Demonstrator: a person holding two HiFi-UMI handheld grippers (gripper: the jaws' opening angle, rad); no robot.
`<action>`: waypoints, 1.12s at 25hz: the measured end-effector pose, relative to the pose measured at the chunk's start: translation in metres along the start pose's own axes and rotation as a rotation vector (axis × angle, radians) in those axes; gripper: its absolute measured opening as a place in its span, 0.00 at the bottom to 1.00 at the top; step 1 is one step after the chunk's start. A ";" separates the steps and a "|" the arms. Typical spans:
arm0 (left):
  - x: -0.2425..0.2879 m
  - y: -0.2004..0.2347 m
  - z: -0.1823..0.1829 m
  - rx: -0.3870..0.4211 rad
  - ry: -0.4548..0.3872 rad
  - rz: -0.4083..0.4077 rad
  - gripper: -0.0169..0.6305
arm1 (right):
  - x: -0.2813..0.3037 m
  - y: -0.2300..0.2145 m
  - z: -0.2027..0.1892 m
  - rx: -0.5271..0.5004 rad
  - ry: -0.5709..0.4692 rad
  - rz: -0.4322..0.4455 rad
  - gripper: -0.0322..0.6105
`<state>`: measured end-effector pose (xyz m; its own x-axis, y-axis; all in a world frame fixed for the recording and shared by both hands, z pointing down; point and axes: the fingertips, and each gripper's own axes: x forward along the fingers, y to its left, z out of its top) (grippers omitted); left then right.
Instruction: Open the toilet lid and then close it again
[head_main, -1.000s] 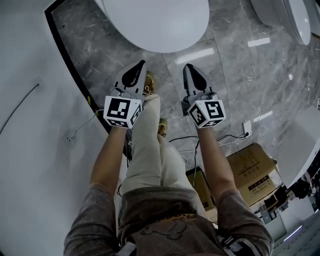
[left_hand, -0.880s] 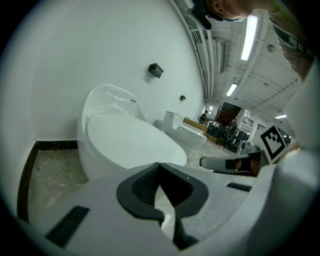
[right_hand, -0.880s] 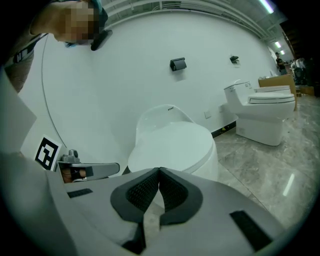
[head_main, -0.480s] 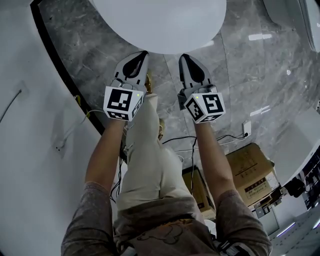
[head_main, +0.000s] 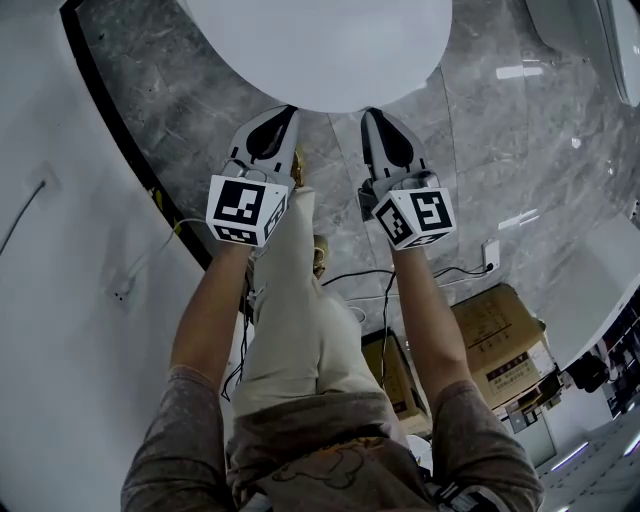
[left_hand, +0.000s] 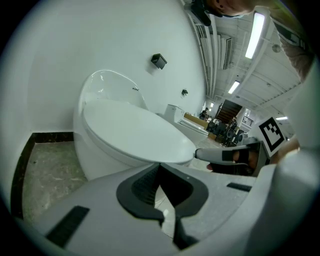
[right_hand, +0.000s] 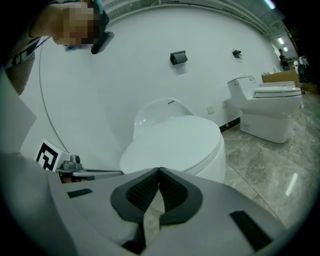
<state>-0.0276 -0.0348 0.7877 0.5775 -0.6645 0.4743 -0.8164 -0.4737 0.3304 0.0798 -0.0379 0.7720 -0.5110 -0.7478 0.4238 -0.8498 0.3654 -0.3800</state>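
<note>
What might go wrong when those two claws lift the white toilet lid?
The smooth white oval toilet lid is down, and the left gripper and right gripper both have jaws together near its front rim, so their tips may slip off the edge and the lid could slam. Black cables on the floor behind might cause a trip.

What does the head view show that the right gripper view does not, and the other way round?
Only the head view shows the person's legs and the cardboard boxes. Only the right gripper view shows the black wall fitting and the toilet's raised back behind the lid. Both show the closed toilet lid and the grey stone floor.
</note>
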 end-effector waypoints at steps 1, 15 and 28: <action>-0.001 0.000 0.001 -0.003 -0.001 -0.001 0.04 | 0.001 0.001 0.002 0.001 -0.002 0.001 0.09; -0.031 -0.020 0.059 -0.051 -0.004 -0.018 0.04 | -0.026 0.029 0.065 0.000 -0.001 0.011 0.09; -0.077 -0.025 0.200 -0.106 -0.125 -0.005 0.04 | -0.042 0.090 0.216 -0.073 -0.084 0.075 0.09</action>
<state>-0.0507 -0.0875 0.5794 0.5724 -0.7320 0.3696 -0.8056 -0.4178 0.4201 0.0527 -0.0932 0.5426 -0.5637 -0.7594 0.3250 -0.8182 0.4593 -0.3459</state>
